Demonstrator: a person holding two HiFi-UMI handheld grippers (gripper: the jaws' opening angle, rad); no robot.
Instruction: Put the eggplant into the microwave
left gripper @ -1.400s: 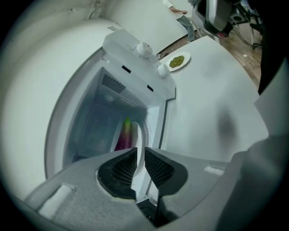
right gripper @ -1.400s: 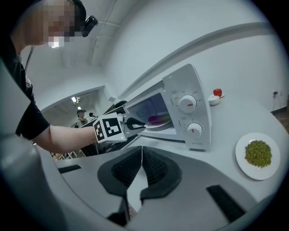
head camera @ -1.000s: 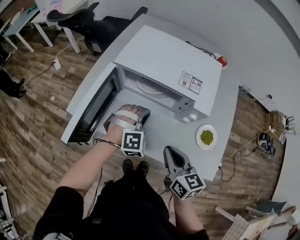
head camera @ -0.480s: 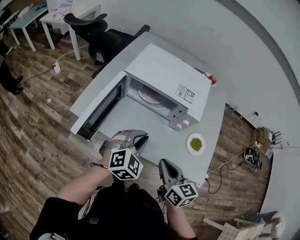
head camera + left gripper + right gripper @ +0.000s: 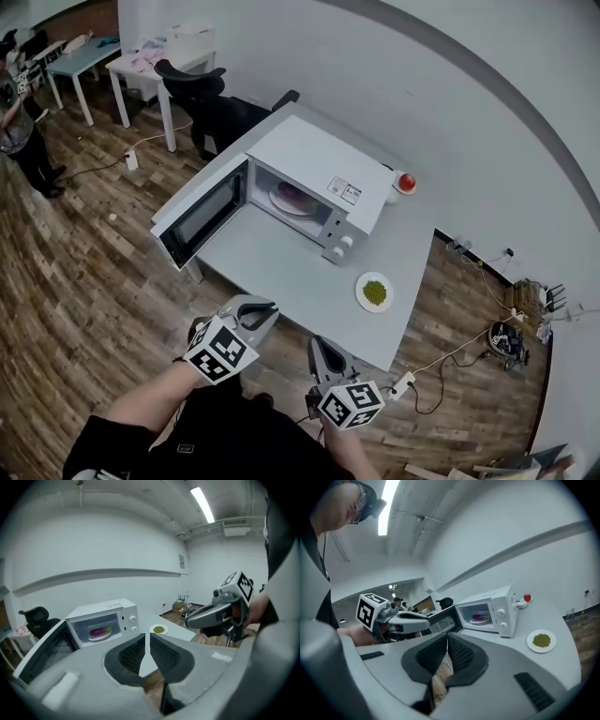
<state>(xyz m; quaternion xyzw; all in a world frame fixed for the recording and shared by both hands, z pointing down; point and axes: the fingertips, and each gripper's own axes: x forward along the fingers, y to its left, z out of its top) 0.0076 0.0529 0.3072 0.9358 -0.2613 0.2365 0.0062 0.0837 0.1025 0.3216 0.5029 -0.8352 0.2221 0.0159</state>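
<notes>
The purple eggplant (image 5: 293,198) (image 5: 97,631) (image 5: 480,618) lies on a plate inside the white microwave (image 5: 319,155), whose door (image 5: 202,214) stands swung open to the left. My left gripper (image 5: 272,307) (image 5: 147,634) hangs off the near edge of the grey table (image 5: 281,272), well short of the microwave. Its jaws are shut with nothing between them. My right gripper (image 5: 317,342) (image 5: 447,638) hovers beside it on the right, even nearer to me, also shut and empty. Each gripper shows in the other's view.
A white plate of green bits (image 5: 374,292) sits on the table right of the microwave. A red fruit on a small white dish (image 5: 405,181) stands behind it. A black office chair (image 5: 202,89) and a person (image 5: 23,131) are at the far left; cables (image 5: 469,342) cross the wooden floor.
Both grippers have drawn back from the microwave's open front to beyond the table's near edge. The left one has rolled. The whole view has backed away from the table.
</notes>
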